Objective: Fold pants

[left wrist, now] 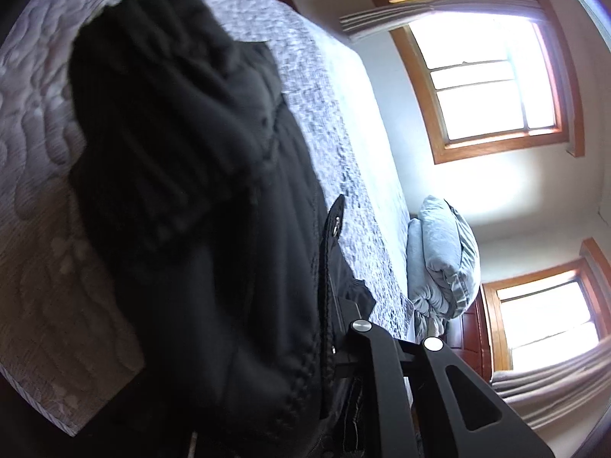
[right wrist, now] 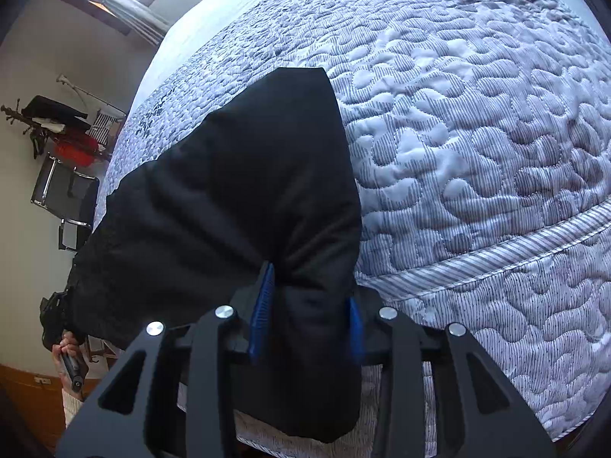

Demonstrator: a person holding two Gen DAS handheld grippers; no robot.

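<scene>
Black pants (right wrist: 236, 191) on quilted mattress (right wrist: 477, 152); right gripper (right wrist: 305, 316) and left gripper (left wrist: 336, 328) each clamp fabric.

A bed with a quilted, grey-and-white striped mattress (right wrist: 477, 145) fills most of both views, a piped seam running along its near edge. In the left wrist view, 2 wood-framed windows (left wrist: 492, 87) glow bright with daylight against a plain white wall (left wrist: 534, 198), each topped by a gathered grey curtain (left wrist: 439, 9). A rumpled pale-blue pillow (left wrist: 443, 255) sits at the far end of the bed, beside reddish-brown wooden furniture (left wrist: 471, 339). In the right wrist view, a chrome-framed black chair (right wrist: 63, 191) stands at the left wall, cluttered with dark and red items (right wrist: 68, 129).
</scene>
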